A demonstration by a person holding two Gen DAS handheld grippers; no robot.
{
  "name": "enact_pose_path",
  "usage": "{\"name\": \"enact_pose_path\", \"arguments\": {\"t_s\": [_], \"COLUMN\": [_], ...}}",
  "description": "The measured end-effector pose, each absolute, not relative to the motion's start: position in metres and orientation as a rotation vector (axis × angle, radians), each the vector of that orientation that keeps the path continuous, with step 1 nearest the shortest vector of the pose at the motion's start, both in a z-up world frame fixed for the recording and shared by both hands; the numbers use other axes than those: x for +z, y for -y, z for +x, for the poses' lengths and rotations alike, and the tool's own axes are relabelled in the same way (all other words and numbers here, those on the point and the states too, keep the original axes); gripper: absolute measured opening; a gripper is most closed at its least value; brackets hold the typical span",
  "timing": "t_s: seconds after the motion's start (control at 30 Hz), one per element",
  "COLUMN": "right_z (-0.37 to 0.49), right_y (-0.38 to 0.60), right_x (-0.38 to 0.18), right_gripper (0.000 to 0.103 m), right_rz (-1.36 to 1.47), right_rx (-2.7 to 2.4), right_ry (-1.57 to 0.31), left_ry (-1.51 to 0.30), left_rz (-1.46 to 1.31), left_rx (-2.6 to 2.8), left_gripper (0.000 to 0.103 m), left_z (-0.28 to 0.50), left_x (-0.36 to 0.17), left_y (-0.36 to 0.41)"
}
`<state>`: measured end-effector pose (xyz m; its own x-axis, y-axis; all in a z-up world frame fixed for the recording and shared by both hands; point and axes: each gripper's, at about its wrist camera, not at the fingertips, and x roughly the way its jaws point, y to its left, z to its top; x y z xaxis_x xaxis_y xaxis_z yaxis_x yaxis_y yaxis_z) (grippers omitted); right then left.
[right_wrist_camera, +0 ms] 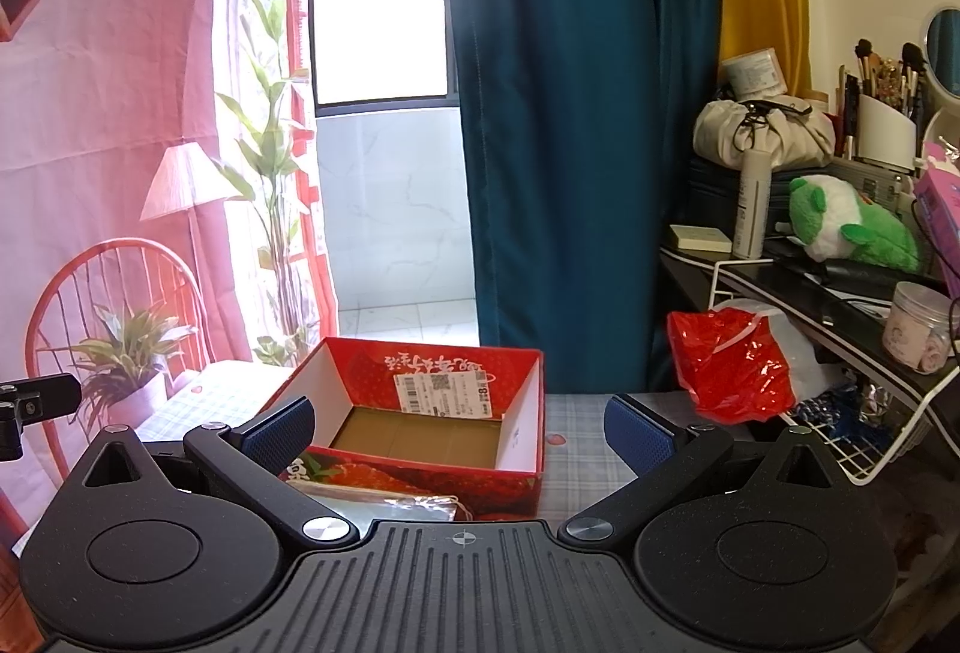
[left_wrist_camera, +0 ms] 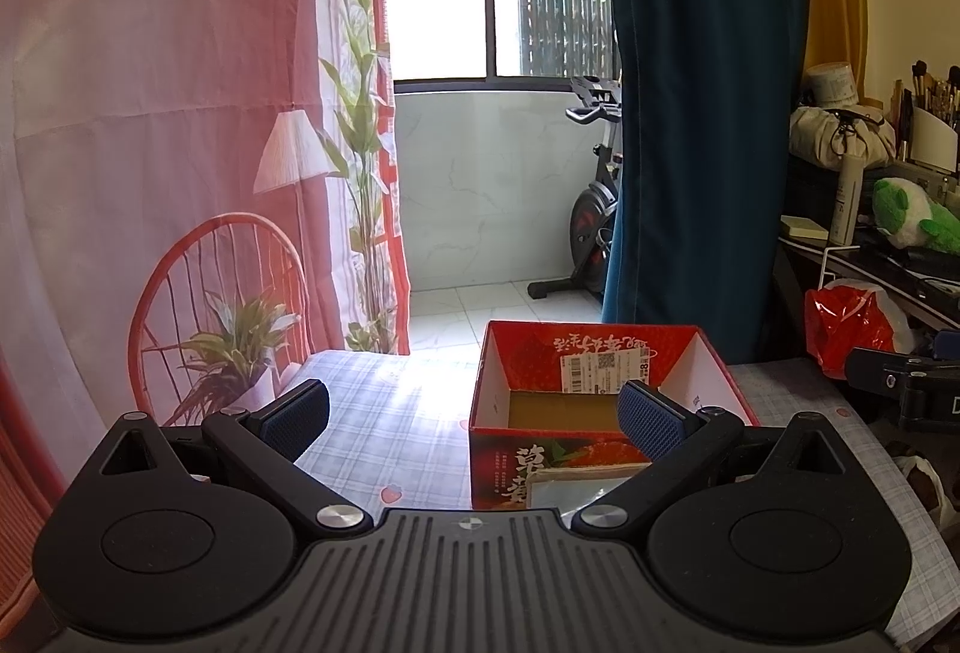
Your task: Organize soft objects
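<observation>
Both spread wide and grasping nothing, left tool (left_wrist_camera: 474, 416) and right tool (right_wrist_camera: 459, 428) raised facing the empty red strawberry box (right_wrist_camera: 522, 431) on the checked tabletop (left_wrist_camera: 384, 413), presumably readied as receptacle, green plush toy (right_wrist_camera: 840, 224) well apart on the cluttered shelf (right_wrist_camera: 780, 287).
</observation>
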<state>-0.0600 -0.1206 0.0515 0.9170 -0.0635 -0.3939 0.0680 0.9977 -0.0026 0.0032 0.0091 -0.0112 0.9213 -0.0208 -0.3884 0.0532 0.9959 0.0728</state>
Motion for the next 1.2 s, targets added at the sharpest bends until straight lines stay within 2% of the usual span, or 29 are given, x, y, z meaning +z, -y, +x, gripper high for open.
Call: {"name": "enact_pose_path", "arguments": {"t_s": [0.43, 0.73, 1.2], "right_z": [-0.061, -0.05, -0.029], "right_y": [0.115, 0.119, 0.11], "right_x": [0.035, -0.021, -0.094], "right_gripper": [0.103, 0.103, 0.103], "right_rz": [0.043, 0.047, 0.046], "right_rx": [-0.015, -0.009, 0.062], "right_ry": [-0.353, -0.372, -0.53], "left_ry": [-0.311, -0.371, -0.603], "left_rz": [0.014, 0.098, 0.11], "left_rx": [-0.052, -0.028, -0.065], "left_gripper": [0.103, 0.103, 0.103], "left_z": [0.003, 0.024, 0.057], "left_x": [-0.025, -0.069, -0.138], "left_y": [-0.015, -0.009, -0.015]}}
